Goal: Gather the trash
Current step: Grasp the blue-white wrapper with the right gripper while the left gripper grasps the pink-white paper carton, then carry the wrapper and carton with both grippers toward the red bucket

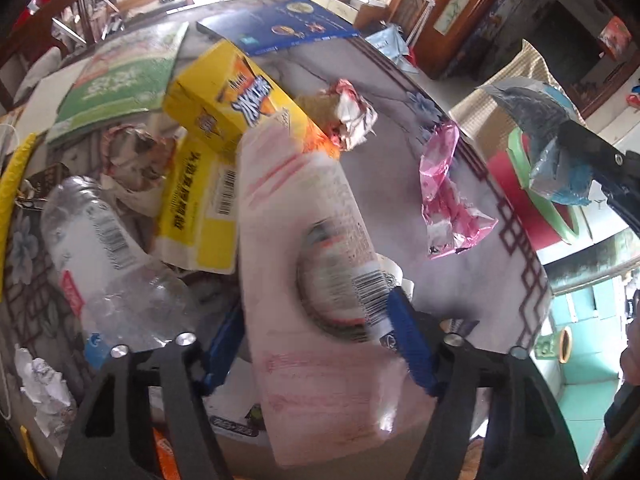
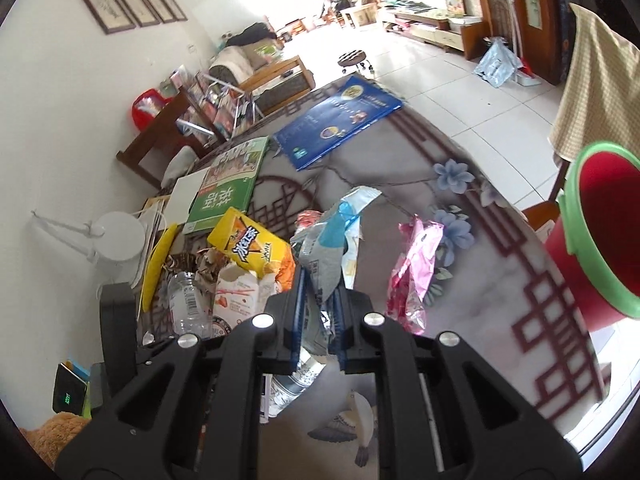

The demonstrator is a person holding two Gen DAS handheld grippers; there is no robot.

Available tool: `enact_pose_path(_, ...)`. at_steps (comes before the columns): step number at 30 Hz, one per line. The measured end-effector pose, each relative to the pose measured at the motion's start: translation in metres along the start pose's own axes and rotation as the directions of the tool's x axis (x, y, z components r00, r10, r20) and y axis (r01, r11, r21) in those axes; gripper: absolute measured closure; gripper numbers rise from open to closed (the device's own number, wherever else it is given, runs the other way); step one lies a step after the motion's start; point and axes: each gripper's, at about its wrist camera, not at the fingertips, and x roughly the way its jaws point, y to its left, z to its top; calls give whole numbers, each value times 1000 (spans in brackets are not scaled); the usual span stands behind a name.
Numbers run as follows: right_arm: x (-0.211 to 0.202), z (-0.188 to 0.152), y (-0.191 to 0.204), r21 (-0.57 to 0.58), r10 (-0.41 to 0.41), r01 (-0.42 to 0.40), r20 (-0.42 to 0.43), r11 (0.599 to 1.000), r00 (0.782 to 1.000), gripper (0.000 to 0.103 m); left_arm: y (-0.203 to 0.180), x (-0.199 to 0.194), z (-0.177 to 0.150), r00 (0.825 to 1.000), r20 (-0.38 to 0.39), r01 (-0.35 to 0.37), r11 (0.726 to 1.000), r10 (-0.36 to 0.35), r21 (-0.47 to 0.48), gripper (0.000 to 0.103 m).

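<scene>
Right gripper (image 2: 318, 300) pinching crumpled blue-silver foil wrapper (image 2: 340, 232), lifted above tabletop (image 2: 500, 292), near red bin with green rim (image 2: 600, 240) off right edge. Left gripper (image 1: 316, 320) half-spread around white-pink carton (image 1: 304, 248), contact unclear. Pink foil wrapper (image 1: 444, 196), yellow snack box (image 1: 236, 96), clear plastic bottle (image 1: 104, 256) not yet collected; bin interior appears bare.

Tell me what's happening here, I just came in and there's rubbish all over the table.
A person is clearing trash off the table with a hand-held gripper in each hand. The right hand-held gripper is shut on a blue and silver wrapper and holds it up, with the red bin off to its right. The left hand-held gripper has a pink carton between its fingers. A yellow box, a clear bottle and a pink wrapper lie on the table.
</scene>
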Motion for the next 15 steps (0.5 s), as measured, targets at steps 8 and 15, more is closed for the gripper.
enact_pose_path(8,-8,12,-22,18,18,-18,28,1000,999,90,-4,-8,6,998,49,-33,999,35,-33,53)
enact_pose_path(15,-11,33,-54,-6,66,-66,20,998,998,90,-23,-31,15,984,159,-58,988,81,-143,54)
